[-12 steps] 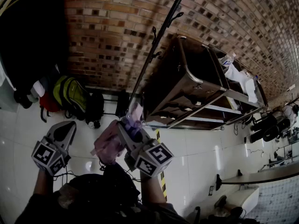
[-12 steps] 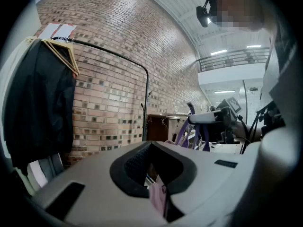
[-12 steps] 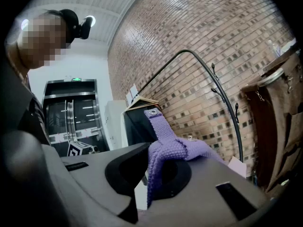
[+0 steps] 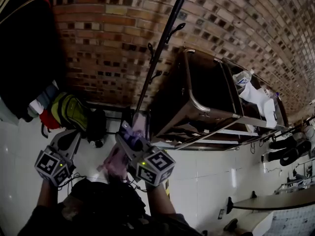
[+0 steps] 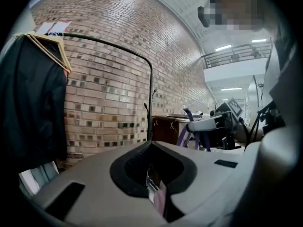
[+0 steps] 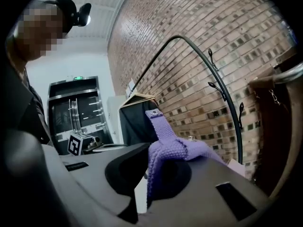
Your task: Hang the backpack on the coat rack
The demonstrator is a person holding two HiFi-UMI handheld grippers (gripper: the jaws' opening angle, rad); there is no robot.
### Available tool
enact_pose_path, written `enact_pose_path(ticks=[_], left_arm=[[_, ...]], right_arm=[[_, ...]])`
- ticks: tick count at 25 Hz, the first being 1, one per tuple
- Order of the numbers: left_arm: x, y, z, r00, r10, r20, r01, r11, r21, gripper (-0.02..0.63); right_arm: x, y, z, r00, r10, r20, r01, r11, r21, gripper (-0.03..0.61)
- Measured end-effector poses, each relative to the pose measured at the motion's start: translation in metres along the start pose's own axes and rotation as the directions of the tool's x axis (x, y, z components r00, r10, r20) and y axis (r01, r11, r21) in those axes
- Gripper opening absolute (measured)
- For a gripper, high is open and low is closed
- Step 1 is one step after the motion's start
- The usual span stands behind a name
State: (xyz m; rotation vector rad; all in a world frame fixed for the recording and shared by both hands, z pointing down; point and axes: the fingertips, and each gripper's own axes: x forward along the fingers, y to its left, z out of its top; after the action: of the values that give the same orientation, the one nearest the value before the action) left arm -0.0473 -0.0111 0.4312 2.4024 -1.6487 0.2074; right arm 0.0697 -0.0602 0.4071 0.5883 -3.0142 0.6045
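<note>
My right gripper (image 4: 126,131) is shut on the purple woven strap (image 6: 165,145) of a pink backpack (image 4: 114,162), which hangs below it in front of the person. The strap bunches over the jaws and one end sticks up. The black coat rack pole (image 4: 165,38) rises just beyond the right gripper, and its hooks (image 6: 211,58) are bare. My left gripper (image 4: 69,137) is to the left, apart from the backpack. Its jaws meet in the left gripper view (image 5: 151,174), with a thin pinkish sliver in the seam that I cannot identify. That view also shows the pole (image 5: 152,98).
A dark cabinet (image 4: 206,92) stands right of the pole against the brick wall. At the left, a black garment (image 4: 24,58) hangs on wooden hangers (image 5: 52,48). Below it on the tiled floor lie a yellow-green bag (image 4: 71,109) and a black bag (image 4: 98,119).
My right gripper has moved slightly up and left toward the pole with the strap. The backpack is now more hidden behind it. The left gripper has barely moved.
</note>
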Motion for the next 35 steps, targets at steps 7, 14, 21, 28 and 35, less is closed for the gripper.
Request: enact_pose_path(ticks=[7, 14, 21, 28, 35], left_arm=[[0.055, 0.012, 0.016, 1.0, -0.01, 0.021, 0.009, 1.0, 0.01, 0.012], [0.109, 0.046, 0.021, 0.998, -0.062, 0.011, 0.062, 0.998, -0.007, 0.012], [0.167, 0.108, 0.055, 0.995, -0.093, 0.042, 0.093, 0.996, -0.005, 0.012], [0.222, 0.161, 0.082, 0.989, -0.128, 0.073, 0.127, 0.992, 0.009, 0.012], [0.26, 0.199, 0.091, 0.988, -0.136, 0.069, 0.136, 0.991, 0.012, 0.012]], right_arm=[[0.021, -0.05, 0.013, 0.999, 0.011, -0.04, -0.011, 1.0, 0.015, 0.002], [0.071, -0.088, 0.036, 0.997, 0.015, -0.07, -0.015, 1.0, 0.002, 0.002], [0.128, -0.126, 0.085, 0.999, 0.007, -0.054, -0.007, 1.0, -0.005, 0.002], [0.184, -0.172, 0.13, 0.999, -0.008, -0.045, 0.005, 0.999, -0.048, 0.002], [0.22, -0.21, 0.179, 1.0, -0.003, 0.001, 0.003, 0.996, -0.084, 0.002]])
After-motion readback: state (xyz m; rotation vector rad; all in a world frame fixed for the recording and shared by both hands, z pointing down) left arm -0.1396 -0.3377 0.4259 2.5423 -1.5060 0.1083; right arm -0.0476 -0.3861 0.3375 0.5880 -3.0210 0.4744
